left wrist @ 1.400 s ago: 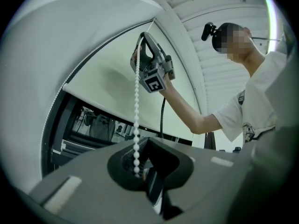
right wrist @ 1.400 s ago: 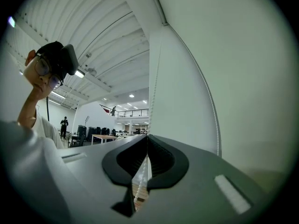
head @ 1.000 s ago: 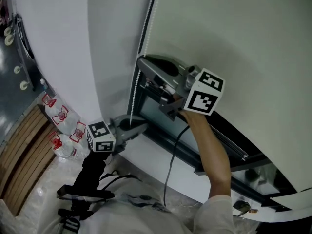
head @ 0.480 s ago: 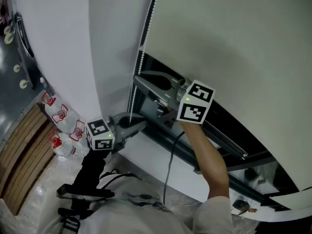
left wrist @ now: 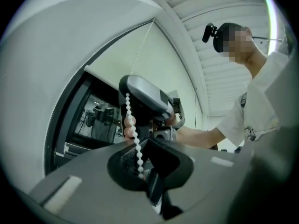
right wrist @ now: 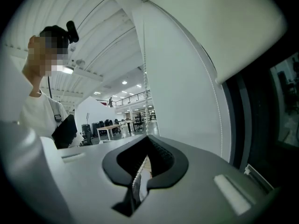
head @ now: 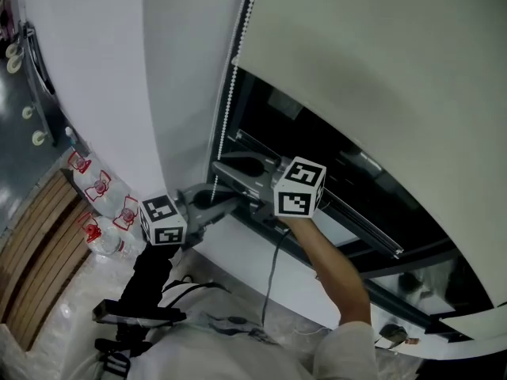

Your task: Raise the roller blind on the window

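Head view, with both gripper views. The roller blind (head: 380,46) was shown partly raised, its lower hem crossing the dark window (head: 333,157) from 11 o'clock to 4 o'clock and leaving the glass below it uncovered. The bead chain (head: 227,109) hung along the blind's left edge, its long axis running from 12 o'clock to 6 o'clock. The right claw (head: 220,166) was closed tight on this chain, whose beads were seen pinched between its pads in the right gripper view. The left claw (head: 231,203), at 7 o'clock from the right one and just beside it, was likewise judged closed on the chain, whose beads ran down into the line where its pads met. Free chain lay at 12 o'clock from both claws. The right claw was the nearer to the hem, so a fresh grip would probably have to be sought upward along that axis. The roller and chain wheel were cut off at the top edge. The chain's lower loop was hidden behind the claws, and which strand each claw held could not be told.
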Tool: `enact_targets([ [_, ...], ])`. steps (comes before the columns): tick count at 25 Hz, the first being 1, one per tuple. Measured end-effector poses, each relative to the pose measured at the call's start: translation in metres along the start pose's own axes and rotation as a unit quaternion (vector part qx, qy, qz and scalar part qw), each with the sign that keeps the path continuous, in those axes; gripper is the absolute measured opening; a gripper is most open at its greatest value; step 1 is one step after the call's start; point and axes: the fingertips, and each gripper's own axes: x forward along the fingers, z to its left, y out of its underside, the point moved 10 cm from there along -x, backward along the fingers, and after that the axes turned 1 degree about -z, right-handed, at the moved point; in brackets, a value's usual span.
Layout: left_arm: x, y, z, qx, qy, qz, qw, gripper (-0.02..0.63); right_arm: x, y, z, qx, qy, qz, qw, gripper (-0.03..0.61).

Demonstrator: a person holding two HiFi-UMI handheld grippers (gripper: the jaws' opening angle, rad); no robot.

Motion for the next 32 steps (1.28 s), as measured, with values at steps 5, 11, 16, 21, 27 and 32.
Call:
enact_targets([
  [5, -0.001, -0.001, 0.001, 0.002, 0.0, -0.002, 1.0, -0.002, -0.002, -0.004, -0.001, -0.016, 0.001, -0.027, 1.0, 0.006],
  [11, 0.001, 0.002, 0.001, -0.002, 0.001, 0.004, 1.0, -0.002, -0.008, -0.07, 0.005, -0.067, 0.008, -0.104, 0.992, 0.206],
  [16, 0.002, 0.005, 0.0, -0.003, 0.003, 0.004, 1.0, -0.002, -0.006, -0.168, 0.013, -0.146, 0.008, -0.155, 0.977, 0.209],
  [21, 0.005, 0.006, -0.001, -0.004, 0.005, 0.006, 1.0, -0.002, -0.008, -0.233, 0.015, -0.184, 0.01, -0.177, 0.967, 0.156],
  [27, 0.003, 0.006, 0.001, -0.004, 0.001, 0.004, 1.0, -0.002, -0.014, -0.253, 0.017, -0.174, 0.002, -0.188, 0.967, 0.017],
  [32, 0.002, 0.01, 0.001, -0.008, -0.001, 0.004, 1.0, -0.002, -0.012, -0.257, 0.018, -0.14, -0.022, -0.14, 0.98, 0.014],
])
